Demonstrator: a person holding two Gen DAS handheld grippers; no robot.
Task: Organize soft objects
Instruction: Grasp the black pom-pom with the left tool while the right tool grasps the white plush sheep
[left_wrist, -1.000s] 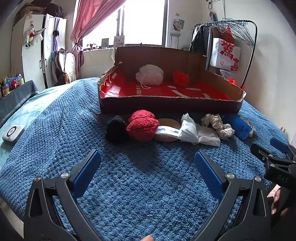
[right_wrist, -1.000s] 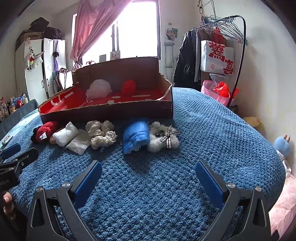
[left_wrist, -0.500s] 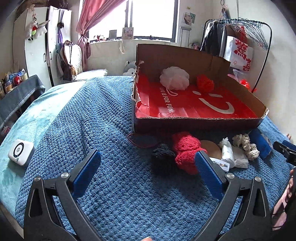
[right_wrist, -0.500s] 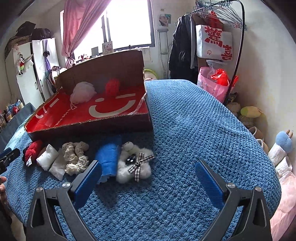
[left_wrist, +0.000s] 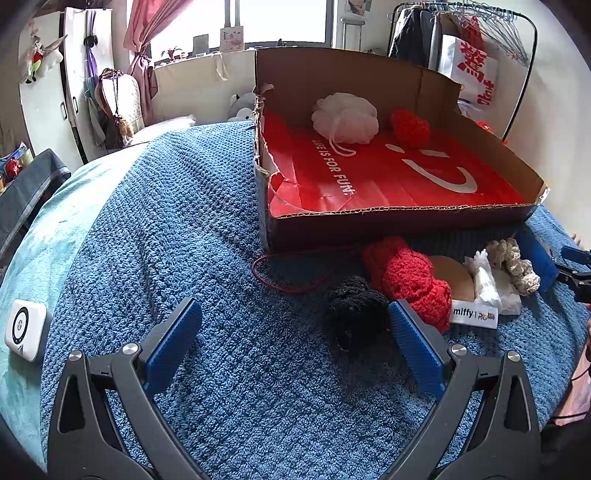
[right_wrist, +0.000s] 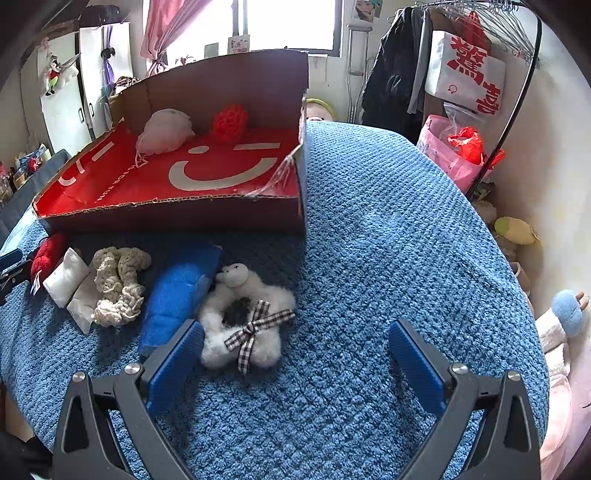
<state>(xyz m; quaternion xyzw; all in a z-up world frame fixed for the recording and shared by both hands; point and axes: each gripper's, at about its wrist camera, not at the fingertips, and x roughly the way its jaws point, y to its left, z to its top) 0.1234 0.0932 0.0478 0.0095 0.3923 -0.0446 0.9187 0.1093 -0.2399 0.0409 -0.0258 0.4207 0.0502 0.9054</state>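
- Left wrist view: left gripper (left_wrist: 291, 332) spread wide, holding nothing, above the blue knitted blanket (left_wrist: 177, 221); black yarn ball (left_wrist: 354, 314) touches its right finger, below the red-lined cardboard box's (left_wrist: 388, 225) front edge.
- Right wrist view: right gripper (right_wrist: 295, 345) spread wide, holding nothing; white fluffy toy with checked bow (right_wrist: 240, 321) beside its left finger; bare blanket rightward.

A cardboard box (left_wrist: 399, 221) sat on a blanket (left_wrist: 184, 229) in the upper right of the left wrist view. Inside it, at the back, a bath puff (left_wrist: 345, 118) lay left of a yarn ball (left_wrist: 410, 128). Before the box, along the lower right, a row ran left to right: a dark pompom (left_wrist: 354, 314), a knitted bundle (left_wrist: 406, 277), a small pillow (left_wrist: 485, 282), a crocheted piece (left_wrist: 517, 264). A small device (left_wrist: 24, 334) lay at the far left edge. In the right wrist view, a folded cloth (right_wrist: 177, 291) lay right of the crocheted piece (right_wrist: 118, 284), touching a plush toy (right_wrist: 243, 317) to its right, at lower centre.
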